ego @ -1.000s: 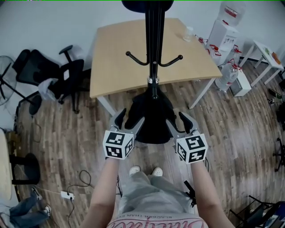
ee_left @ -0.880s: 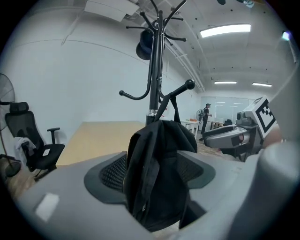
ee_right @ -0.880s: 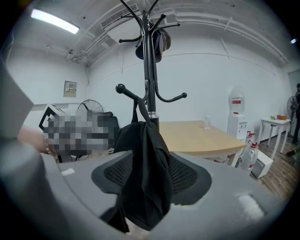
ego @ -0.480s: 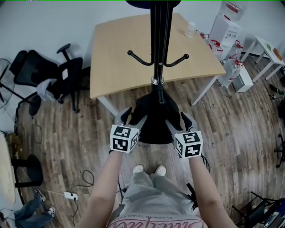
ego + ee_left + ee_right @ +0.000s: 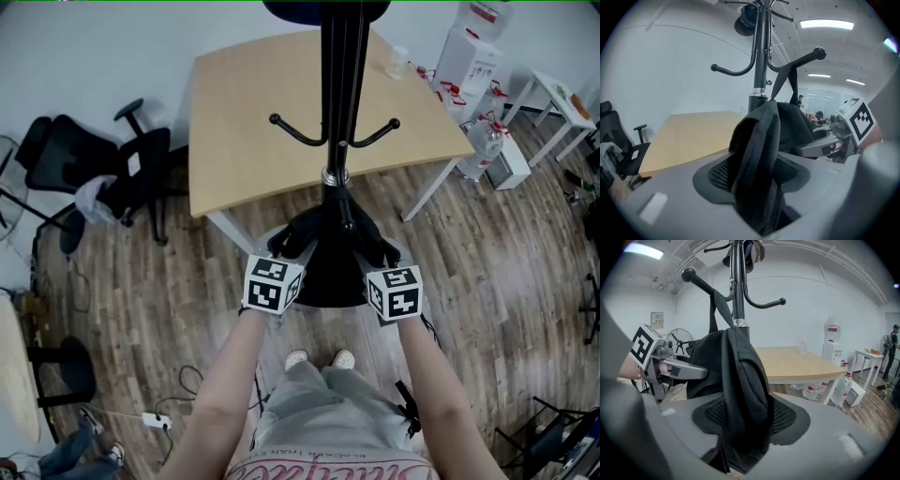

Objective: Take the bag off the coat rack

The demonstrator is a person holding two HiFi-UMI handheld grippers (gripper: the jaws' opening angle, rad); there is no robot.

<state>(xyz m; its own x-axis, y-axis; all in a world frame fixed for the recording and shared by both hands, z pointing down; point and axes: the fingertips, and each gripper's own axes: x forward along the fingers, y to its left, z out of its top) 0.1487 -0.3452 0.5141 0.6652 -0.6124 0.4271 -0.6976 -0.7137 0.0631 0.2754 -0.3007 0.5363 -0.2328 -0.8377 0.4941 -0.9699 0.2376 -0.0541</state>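
Observation:
A black bag [image 5: 330, 267] hangs low on the black coat rack [image 5: 339, 103], its strap [image 5: 790, 79] looped over a knobbed hook [image 5: 818, 53]. My left gripper [image 5: 289, 246] holds the bag's left side, where a fold of the bag [image 5: 757, 154] lies pinched between its jaws. On the bag's right side my right gripper [image 5: 378, 251] clamps another fold of the bag [image 5: 743, 390]. Both pairs of jaws have just been closing, with the bag's fabric between them. The rack's base is hidden under the bag.
A wooden table [image 5: 244, 122] stands right behind the rack. An office chair [image 5: 103, 173] is at the left. Water bottles [image 5: 486, 145] and a dispenser [image 5: 469, 61] are at the right. A power strip [image 5: 155, 422] lies on the floor. The person's feet [image 5: 319, 359] are below the bag.
Both grippers have moved forward and down onto the bag's sides, and their jaws, earlier spread wide beside it, have closed on the fabric.

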